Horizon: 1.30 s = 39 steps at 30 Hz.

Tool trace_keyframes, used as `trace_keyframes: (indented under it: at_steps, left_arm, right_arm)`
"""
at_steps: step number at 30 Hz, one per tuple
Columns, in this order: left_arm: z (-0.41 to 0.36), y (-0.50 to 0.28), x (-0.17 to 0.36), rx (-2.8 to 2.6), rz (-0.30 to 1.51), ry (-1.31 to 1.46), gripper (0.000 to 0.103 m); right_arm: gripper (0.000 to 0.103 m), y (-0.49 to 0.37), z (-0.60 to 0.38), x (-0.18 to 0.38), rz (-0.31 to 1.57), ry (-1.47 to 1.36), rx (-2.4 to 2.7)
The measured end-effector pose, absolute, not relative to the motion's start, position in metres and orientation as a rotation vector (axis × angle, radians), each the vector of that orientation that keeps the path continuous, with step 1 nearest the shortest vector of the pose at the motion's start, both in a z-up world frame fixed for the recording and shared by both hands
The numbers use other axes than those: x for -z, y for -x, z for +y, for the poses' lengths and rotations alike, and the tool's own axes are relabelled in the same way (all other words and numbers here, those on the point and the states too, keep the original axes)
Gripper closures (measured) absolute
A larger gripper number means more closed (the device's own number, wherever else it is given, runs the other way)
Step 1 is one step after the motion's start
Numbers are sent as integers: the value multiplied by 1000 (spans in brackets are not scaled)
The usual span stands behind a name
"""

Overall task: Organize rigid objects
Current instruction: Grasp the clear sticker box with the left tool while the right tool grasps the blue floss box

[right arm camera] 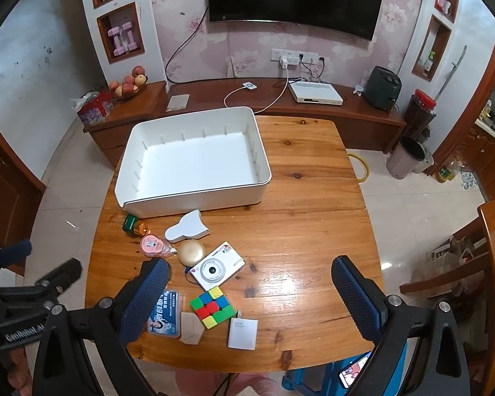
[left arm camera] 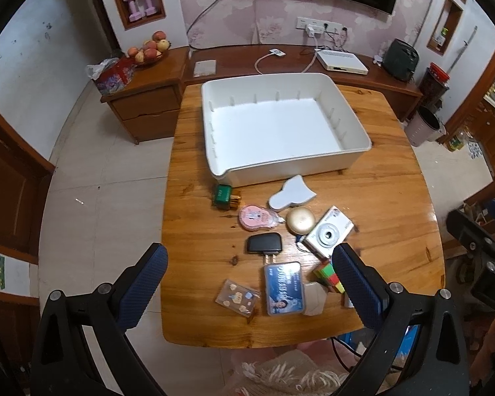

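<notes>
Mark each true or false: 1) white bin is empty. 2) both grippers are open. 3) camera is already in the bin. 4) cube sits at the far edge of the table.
1) True: the white bin holds nothing.
2) True: left gripper and right gripper both stand open, holding nothing.
3) False: the camera lies on the table, in front of the bin.
4) False: the cube sits near the near edge.

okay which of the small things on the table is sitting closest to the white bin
The green and gold box, just off the white bin's near-left corner. The white fan-shaped piece is next; the others lie farther back.
</notes>
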<state>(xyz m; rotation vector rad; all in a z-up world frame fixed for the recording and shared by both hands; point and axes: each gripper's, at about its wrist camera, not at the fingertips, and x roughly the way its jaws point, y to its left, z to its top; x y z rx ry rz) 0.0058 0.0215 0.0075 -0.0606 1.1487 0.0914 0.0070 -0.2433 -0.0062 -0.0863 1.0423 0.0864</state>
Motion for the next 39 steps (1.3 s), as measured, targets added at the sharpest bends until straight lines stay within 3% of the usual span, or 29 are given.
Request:
trace_keyframes:
  at_steps: [9, 20, 28, 39]
  left_arm:
    - [48, -7, 16, -142, 1206, 6, 3]
    - [64, -6, 128, -157, 1500, 143, 3]
    - [83, 6, 203, -324, 1681, 462, 3]
    - [83, 23, 238, -469, 1630, 773, 3]
  right_arm:
    - [3, -12, -244, 16, 1064, 66, -130]
    - [3, -5, -187, 72, 1102, 260, -270]
    - [3, 5, -149, 118, 1135, 367, -408]
    - [3, 19, -129, 152, 1158, 411, -558]
